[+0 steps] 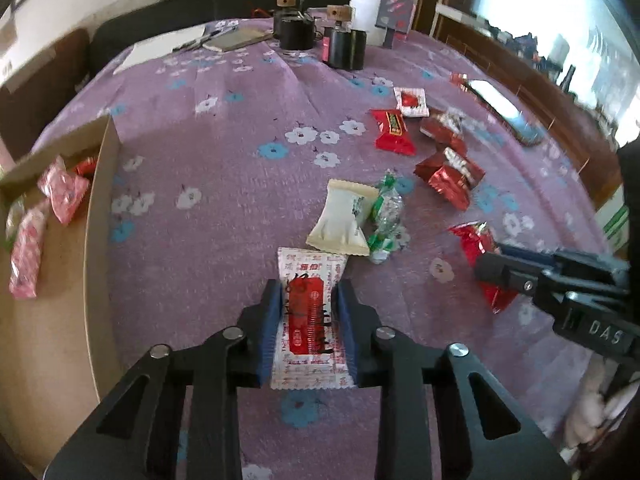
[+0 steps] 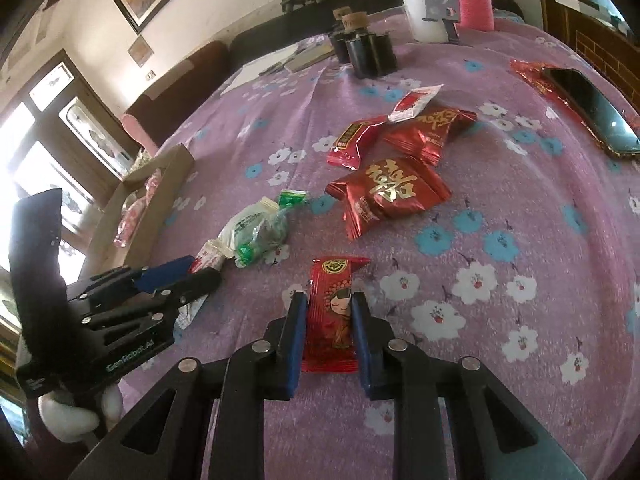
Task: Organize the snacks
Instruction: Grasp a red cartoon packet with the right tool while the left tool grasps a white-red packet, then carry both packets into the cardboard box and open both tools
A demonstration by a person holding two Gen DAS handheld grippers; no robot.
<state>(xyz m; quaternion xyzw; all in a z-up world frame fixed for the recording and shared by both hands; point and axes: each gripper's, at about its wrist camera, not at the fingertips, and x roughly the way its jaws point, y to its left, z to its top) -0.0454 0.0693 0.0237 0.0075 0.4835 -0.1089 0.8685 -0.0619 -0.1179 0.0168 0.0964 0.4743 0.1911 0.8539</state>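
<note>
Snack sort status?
Done: pink wrapped snacks lie in the cardboard box.
In hand: left gripper shut on a white-and-red packet; right gripper on a red cartoon-face packet.
Left: red foil packs, cream packet, green candies on the purple cloth.

Purple flowery tablecloth [image 2: 520, 208] has red snack packets [image 2: 390, 196] scattered on it, plus a cardboard box [image 1: 98, 240], phone [image 2: 592, 108] and black canisters [image 1: 344, 48].
</note>
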